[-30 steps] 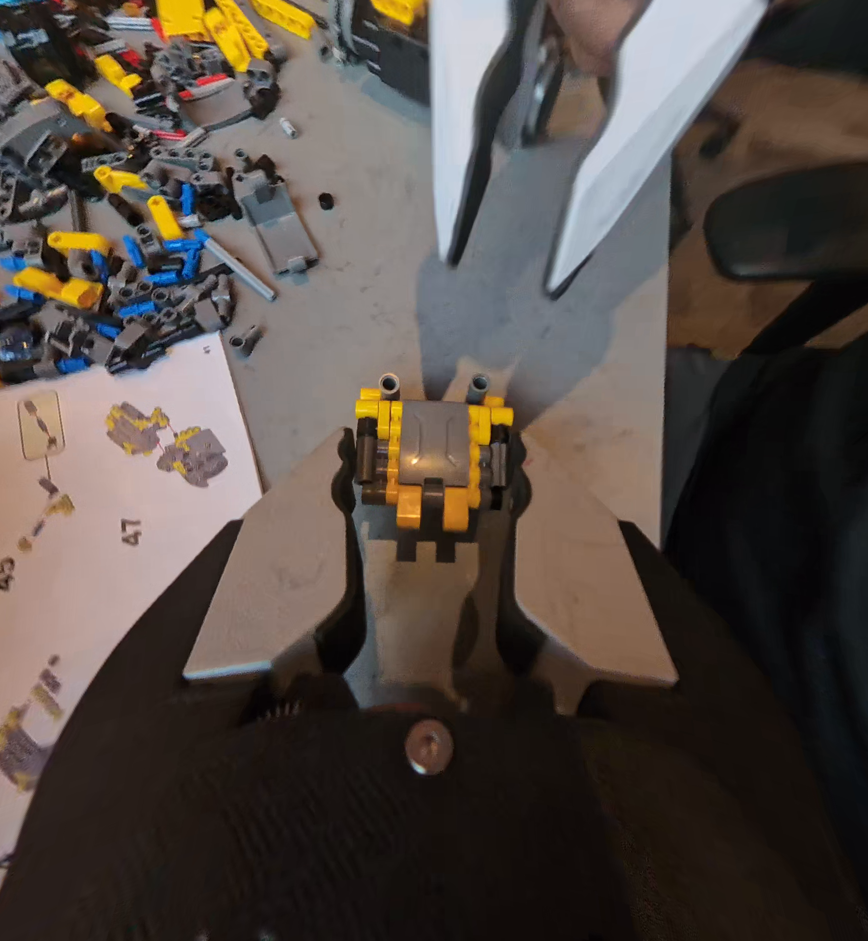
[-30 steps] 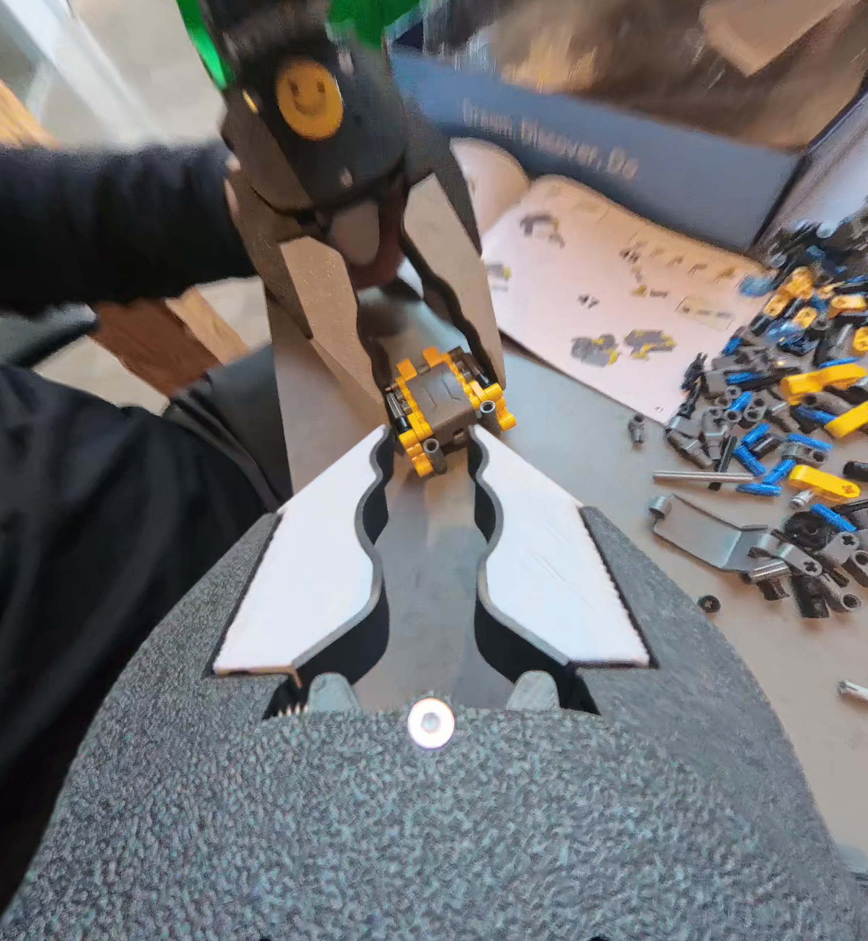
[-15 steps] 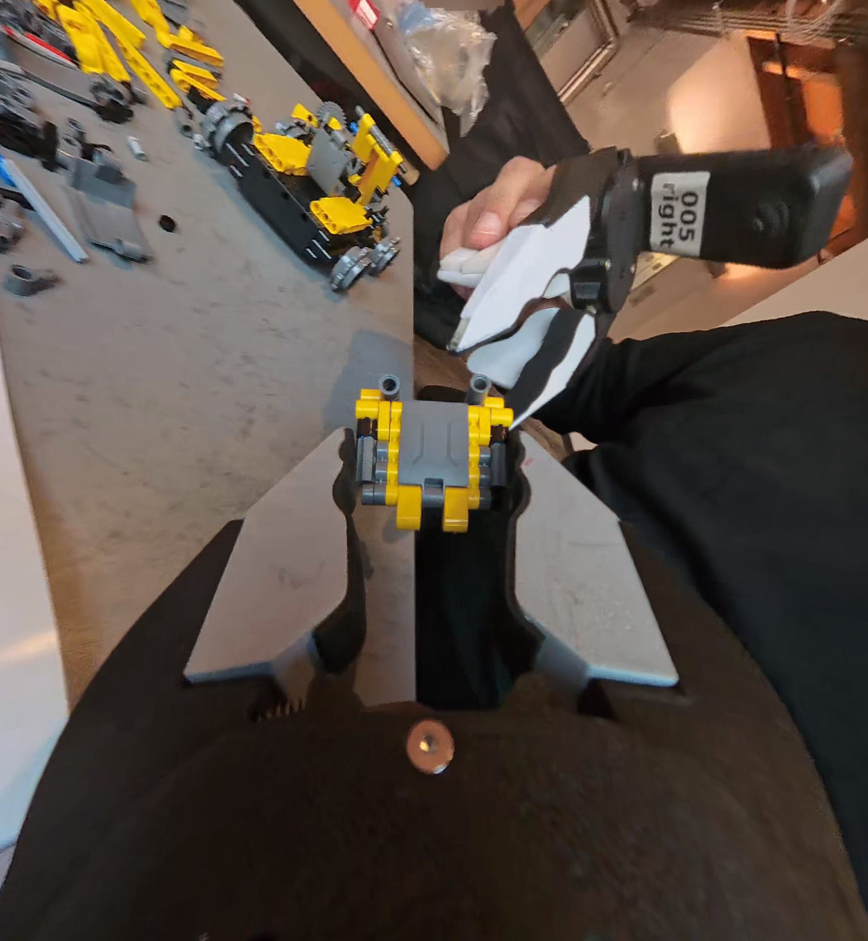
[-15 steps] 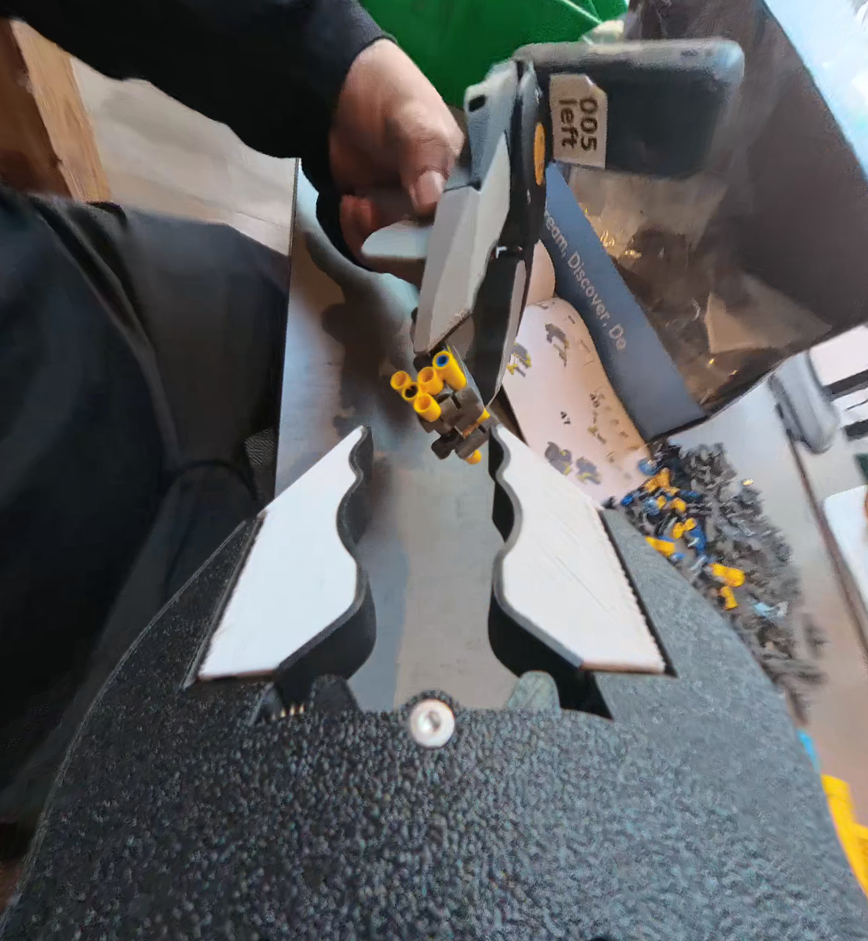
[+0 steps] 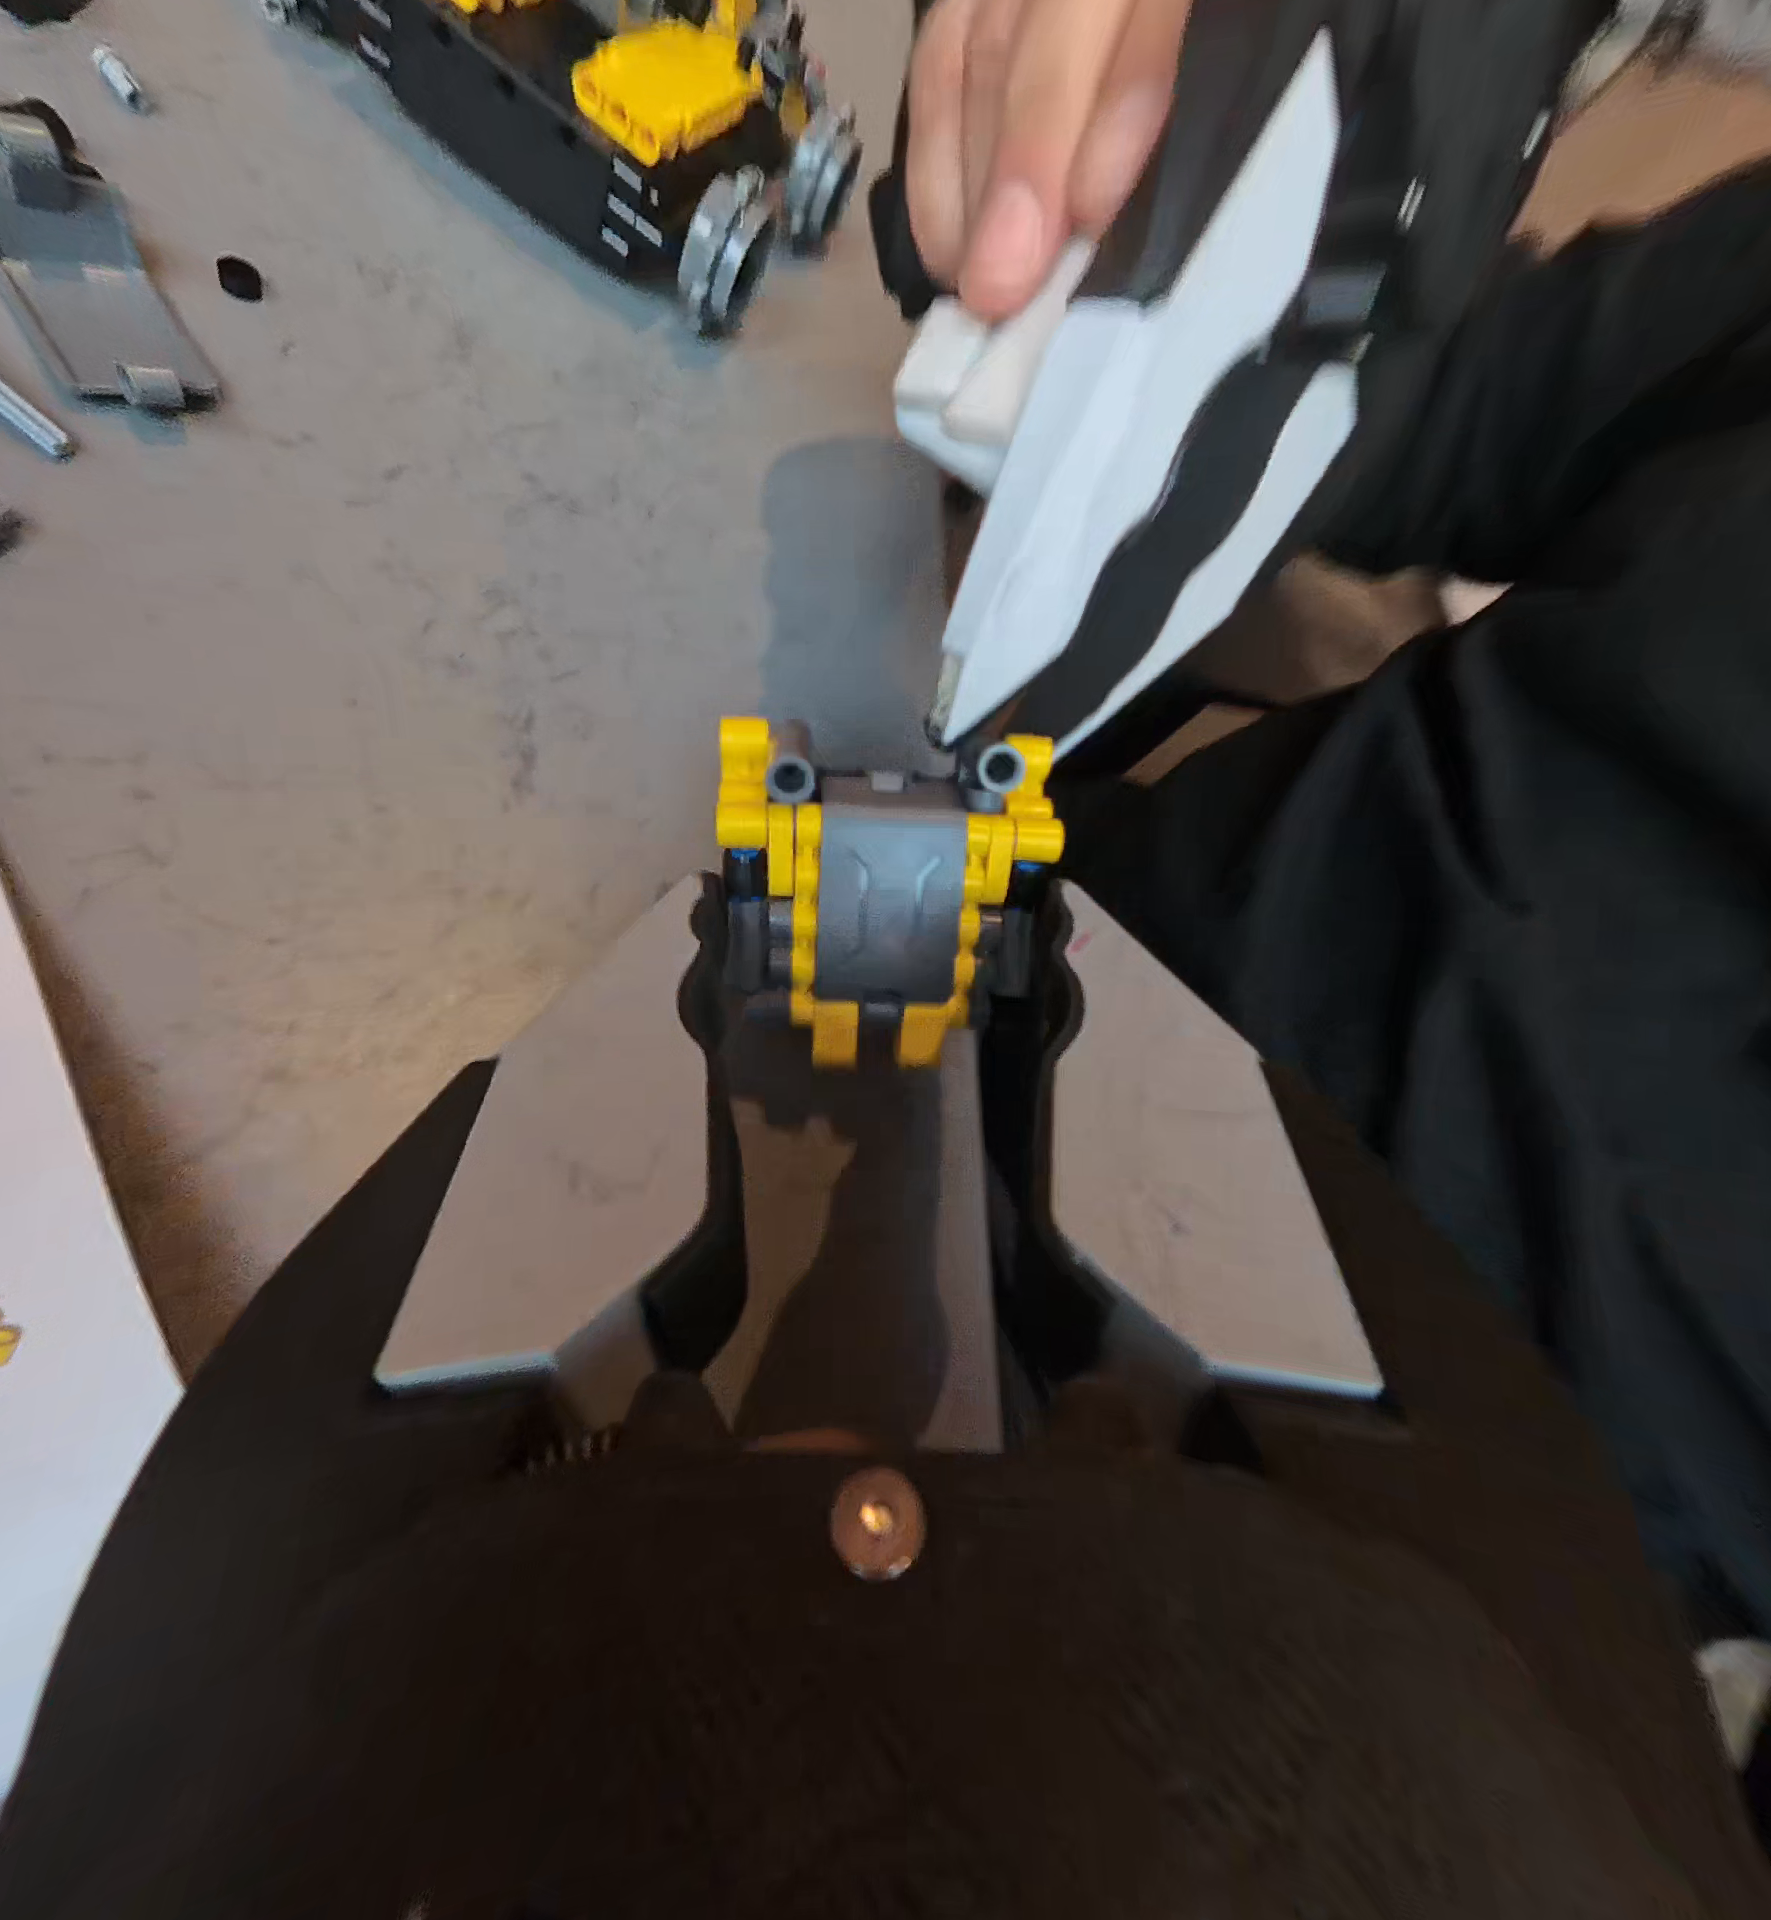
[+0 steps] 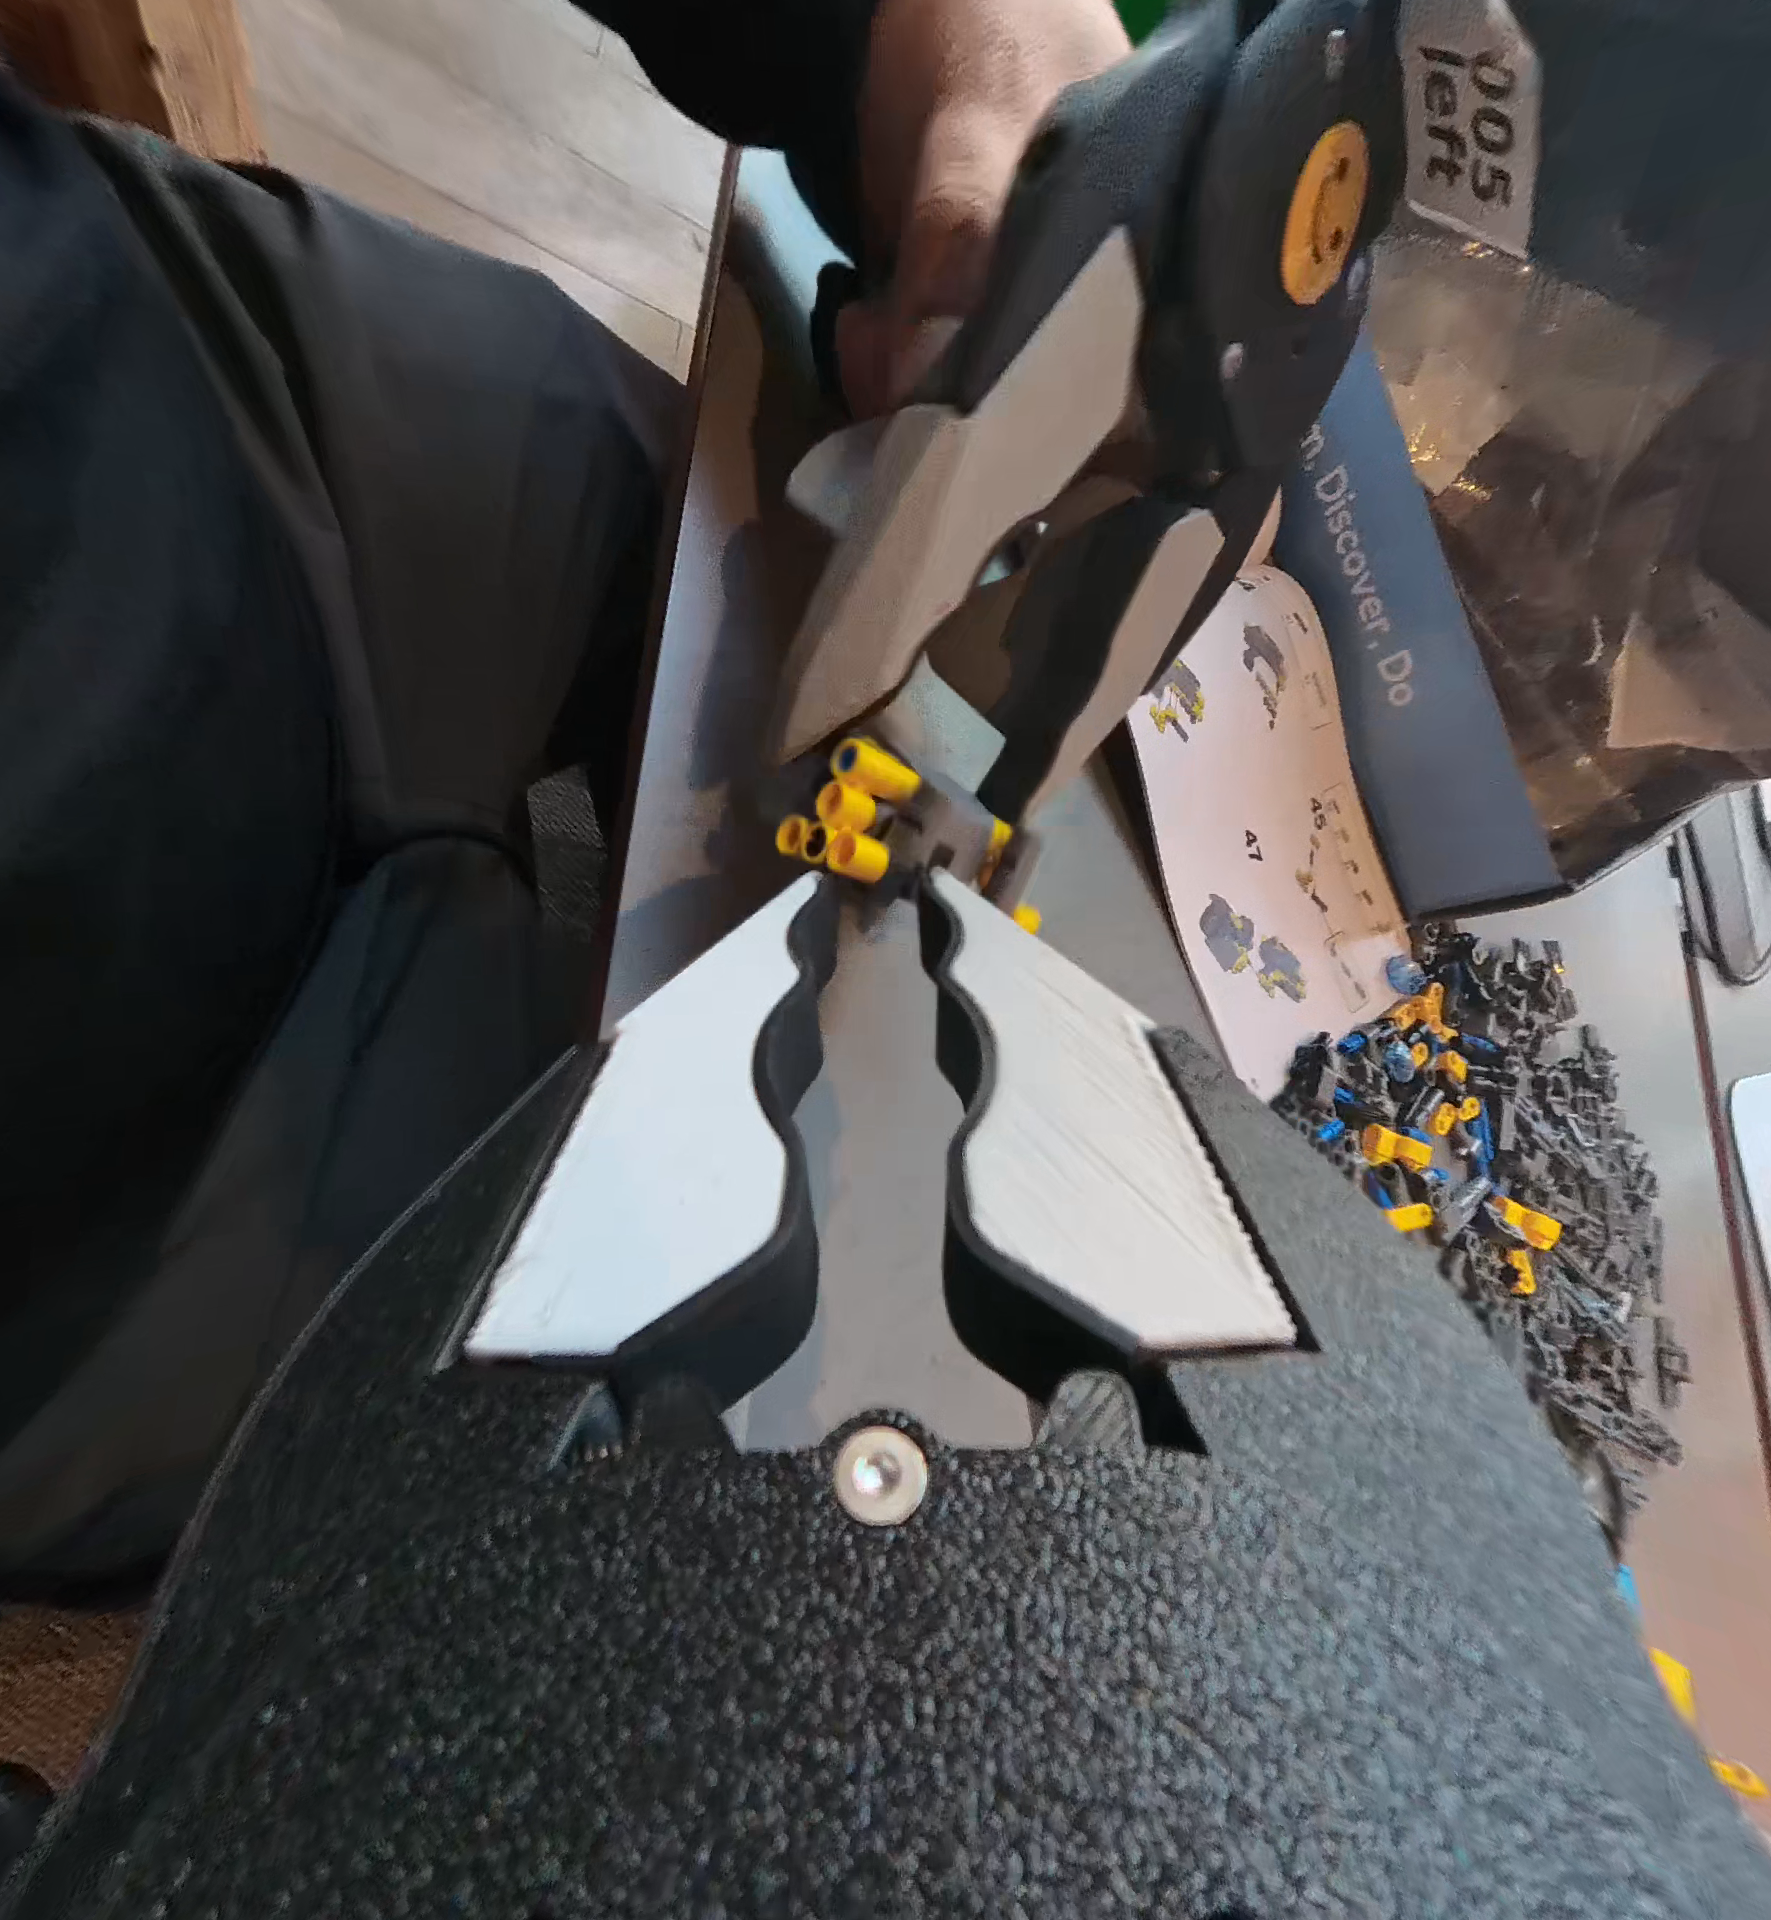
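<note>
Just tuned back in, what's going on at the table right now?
A person is working with a gripper in each hand. The left gripper is shut on a small yellow-and-grey brick assembly, held above the grey table near its edge. The right gripper has its tips at the far end of that assembly, jaws nearly closed; whether it grips anything is unclear. A loose parts pile, an instruction booklet and a partly built vehicle lie around.

We see a grey tabletop [image 5: 361,644] carrying a black-and-yellow wheeled model [image 5: 632,125] near its far edge, a grey plate piece [image 5: 81,281] to its left, a white instruction booklet [image 6: 1265,831], and a heap of small loose pieces [image 6: 1504,1174].
</note>
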`<state>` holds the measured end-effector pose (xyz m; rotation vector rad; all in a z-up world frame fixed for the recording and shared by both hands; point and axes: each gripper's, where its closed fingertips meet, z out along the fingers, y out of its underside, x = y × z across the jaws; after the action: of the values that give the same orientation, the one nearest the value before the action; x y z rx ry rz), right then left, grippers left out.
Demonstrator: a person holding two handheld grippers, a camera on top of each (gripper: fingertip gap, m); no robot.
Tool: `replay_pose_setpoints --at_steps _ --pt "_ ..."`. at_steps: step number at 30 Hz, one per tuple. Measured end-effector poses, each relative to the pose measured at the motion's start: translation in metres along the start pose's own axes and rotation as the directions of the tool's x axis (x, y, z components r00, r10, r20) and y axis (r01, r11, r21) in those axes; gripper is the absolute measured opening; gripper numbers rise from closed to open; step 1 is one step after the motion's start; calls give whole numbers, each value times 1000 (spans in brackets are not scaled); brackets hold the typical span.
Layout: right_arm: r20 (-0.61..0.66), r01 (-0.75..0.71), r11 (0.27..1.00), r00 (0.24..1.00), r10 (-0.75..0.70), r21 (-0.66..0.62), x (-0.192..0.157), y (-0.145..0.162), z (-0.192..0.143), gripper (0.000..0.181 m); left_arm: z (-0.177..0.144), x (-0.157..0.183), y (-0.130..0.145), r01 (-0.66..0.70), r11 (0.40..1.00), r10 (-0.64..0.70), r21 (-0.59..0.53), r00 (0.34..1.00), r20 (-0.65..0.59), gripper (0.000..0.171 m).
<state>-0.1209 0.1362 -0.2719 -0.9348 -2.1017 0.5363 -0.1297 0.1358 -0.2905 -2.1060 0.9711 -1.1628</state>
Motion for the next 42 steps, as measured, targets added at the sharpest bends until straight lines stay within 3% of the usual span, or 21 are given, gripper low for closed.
replay_pose_setpoints --at_steps 3,5,7,10,16,19,24,26,32,34,38,42 --pt "47 -78 993 996 74 84 3 -6 -2 3 5 -10 13 -108 989 120 -102 987 111 57" --pt "83 -156 979 986 146 129 5 -7 -3 9 6 -10 12 -150 983 163 -105 977 134 55" --pt "69 -188 972 981 180 142 9 -3 -4 8 4 -17 14 -176 975 199 -133 961 191 32" --pt "84 -252 953 967 241 167 7 4 -5 9 1 -18 14 -220 965 247 -141 946 212 25" --pt "141 -443 873 896 421 205 10 12 -1 5 -2 -28 12 -140 983 164 -118 961 223 27" --pt "201 -504 847 859 471 171 2 15 4 23 -4 -36 3 -108 990 127 -86 960 249 27" --pt "89 -463 886 881 464 -39 -8 44 26 26 -23 -66 -31 -78 996 54 40 904 424 31" --pt "83 -449 890 887 454 -74 -14 42 28 27 -33 -71 -28 -20 999 0 35 873 489 45" --pt "-27 -553 829 833 553 -81 -19 39 28 22 -35 -13 6 7 1000 -21 30 874 486 67" --pt "-61 -550 833 835 547 -62 -21 32 30 21 -23 -5 20 -18 1000 13 4 860 510 65" --pt "24 -558 829 828 560 -39 -34 6 48 26 -13 -23 37 -55 993 106 -102 796 596 53" --pt "15 -490 871 871 491 -42 -31 -1 54 26 -36 -53 34 -27 998 57 -54 713 699 45"
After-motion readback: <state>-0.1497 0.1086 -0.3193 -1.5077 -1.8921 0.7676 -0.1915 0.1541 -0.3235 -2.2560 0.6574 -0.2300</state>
